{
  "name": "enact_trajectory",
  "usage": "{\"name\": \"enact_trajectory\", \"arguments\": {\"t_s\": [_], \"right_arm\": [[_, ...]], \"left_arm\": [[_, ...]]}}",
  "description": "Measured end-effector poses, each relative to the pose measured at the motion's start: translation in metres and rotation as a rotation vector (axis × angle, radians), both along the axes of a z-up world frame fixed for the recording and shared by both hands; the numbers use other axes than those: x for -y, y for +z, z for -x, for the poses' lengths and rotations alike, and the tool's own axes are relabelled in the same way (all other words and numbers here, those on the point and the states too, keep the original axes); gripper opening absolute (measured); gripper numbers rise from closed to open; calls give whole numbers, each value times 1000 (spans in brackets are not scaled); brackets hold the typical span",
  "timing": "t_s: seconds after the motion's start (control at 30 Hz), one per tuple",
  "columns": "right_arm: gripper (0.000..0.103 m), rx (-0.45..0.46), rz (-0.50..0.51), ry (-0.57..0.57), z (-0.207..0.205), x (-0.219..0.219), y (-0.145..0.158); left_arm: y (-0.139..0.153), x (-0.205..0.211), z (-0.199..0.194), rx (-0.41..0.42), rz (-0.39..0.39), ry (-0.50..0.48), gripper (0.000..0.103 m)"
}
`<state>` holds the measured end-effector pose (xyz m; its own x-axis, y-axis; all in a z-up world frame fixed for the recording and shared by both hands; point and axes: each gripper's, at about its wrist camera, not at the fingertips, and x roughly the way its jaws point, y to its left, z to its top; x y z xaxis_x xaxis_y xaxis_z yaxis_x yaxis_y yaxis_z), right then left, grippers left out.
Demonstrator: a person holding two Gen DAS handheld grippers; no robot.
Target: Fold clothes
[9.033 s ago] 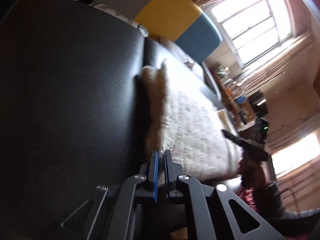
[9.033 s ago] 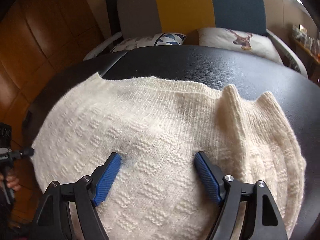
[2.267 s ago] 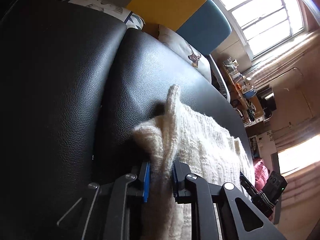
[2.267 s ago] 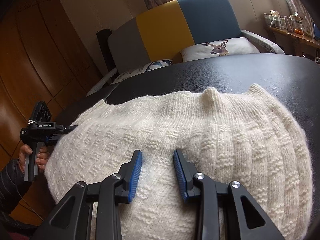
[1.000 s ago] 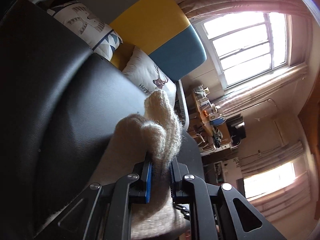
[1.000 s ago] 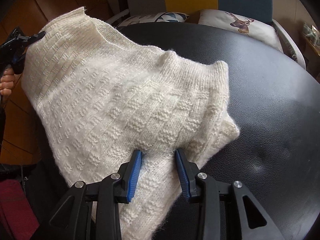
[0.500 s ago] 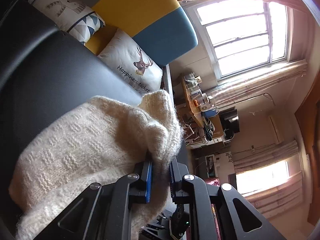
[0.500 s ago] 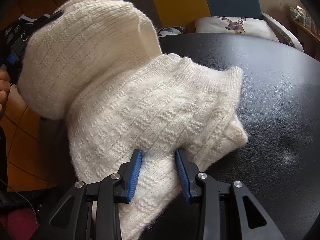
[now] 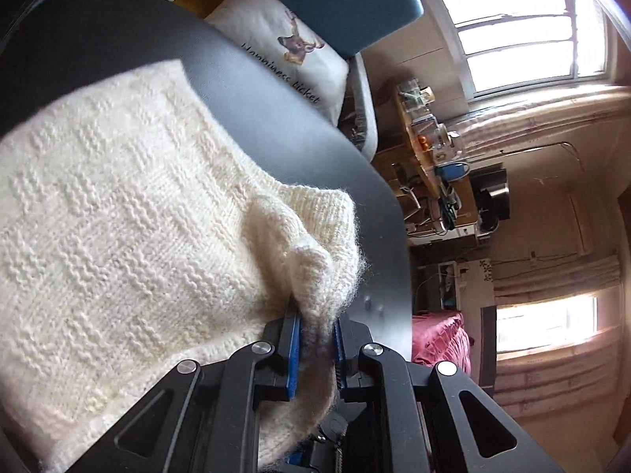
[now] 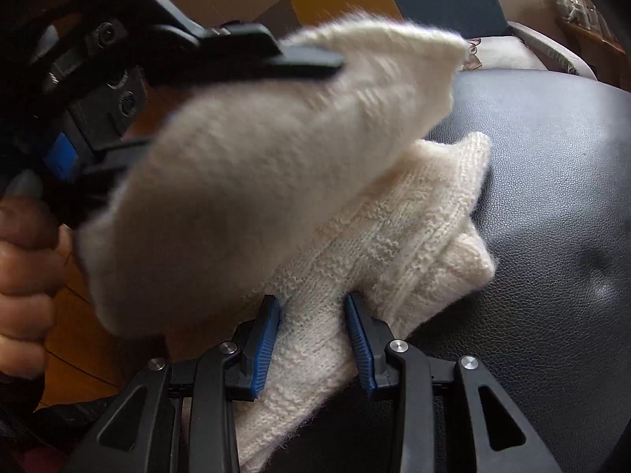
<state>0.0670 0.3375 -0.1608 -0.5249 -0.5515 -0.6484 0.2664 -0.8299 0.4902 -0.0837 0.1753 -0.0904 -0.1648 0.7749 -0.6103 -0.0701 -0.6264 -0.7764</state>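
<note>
Left wrist view: the left gripper (image 9: 315, 339) is clenched on a thick bunch of the cream knitted sweater (image 9: 130, 213) above the black leather table (image 9: 299, 126); fuzzy wool might slip out

Right wrist view: the right gripper (image 10: 313, 339) straddles the sweater's lower layer, jaws apart, perhaps pinching it; a weak hold could let the fold drag askew

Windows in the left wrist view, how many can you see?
2. One large window is at the top right, above the sofa end; a smaller bright one is at lower right, behind the pink curtains. Others may lie outside the frame.
</note>
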Motion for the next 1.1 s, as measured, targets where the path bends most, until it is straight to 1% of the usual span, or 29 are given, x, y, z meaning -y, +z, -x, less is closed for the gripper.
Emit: {"name": "enact_trajectory", "arguments": {"t_s": [0.1, 0.17, 0.2, 0.27, 0.33, 0.37, 0.4, 0.43, 0.47, 0.5, 0.57, 0.6, 0.63, 0.7, 0.73, 0.77, 0.8, 0.83, 0.87, 0.9, 0.93, 1.0, 1.07, 1.1], "right_arm": [[37, -6, 26, -4, -7, -6, -3], [36, -3, 41, -10, -11, -10, -4], [35, -4, 48, -12, -13, -12, -4], [35, -4, 67, -18, -19, -17, -5], [35, -5, 87, -24, -26, -22, -6], [35, -3, 98, -30, -30, -26, -7], [35, 0, 108, -35, -34, -29, -8], [35, 6, 110, -44, -40, -32, -6], [35, 13, 92, -58, -50, -37, -3], [35, 20, 75, -72, -60, -41, 1], [38, 33, 39, -108, -82, -52, 6], [38, 40, 22, -130, -95, -58, 9], [38, 39, 21, -144, -99, -63, 19], [40, -3, 16, -123, -109, -55, 45], [40, -31, 31, -89, -110, -51, 58], [40, -55, 61, -41, -112, -43, 69], [41, -81, 85, 9, -107, -35, 85], [43, -101, 98, 66, -96, -19, 96], [51, -121, 109, 122, -85, -1, 107], [53, -128, 109, 176, -65, 26, 110], [53, -110, 88, 215, -57, 45, 109], [53, -72, 47, 293, -43, 82, 107], [53, -10, -37, 324, -34, 108, 96], [53, 25, -60, 329, -29, 116, 85]], "left_arm": [[-2, -5, -3, 19, -9, -20, 15], [13, 7, -2, 26, -71, -35, 15], [20, 14, -2, 29, -102, -42, 16], [34, 26, -2, 36, -164, -57, 23], [49, 38, -1, 43, -226, -72, 23], [57, 46, 0, 40, -259, -75, 23], [69, 60, 2, 13, -283, -68, 23], [80, 74, 3, -38, -283, -60, 24], [89, 89, 4, -92, -267, -48, 25], [96, 106, 6, -152, -216, -29, 27], [100, 138, 9, -255, -93, 23, 28], [97, 153, 12, -284, -35, 46, 28], [92, 166, 14, -307, 10, 61, 28], [78, 185, 16, -343, 114, 87, 28], [70, 191, 17, -354, 161, 92, 28], [59, 196, 16, -358, 186, 90, 28], [47, 201, 13, -354, 191, 81, 28], [39, 200, 12, -346, 184, 65, 28], [32, 198, 10, -342, 179, 48, 28], [27, 196, 8, -346, 178, 30, 28], [24, 193, 5, -354, 171, 13, 28], [25, 181, 2, -376, 131, -35, 28], [28, 171, 1, -393, 85, -81, 28], [28, 166, 0, -398, 62, -113, 34]]}}
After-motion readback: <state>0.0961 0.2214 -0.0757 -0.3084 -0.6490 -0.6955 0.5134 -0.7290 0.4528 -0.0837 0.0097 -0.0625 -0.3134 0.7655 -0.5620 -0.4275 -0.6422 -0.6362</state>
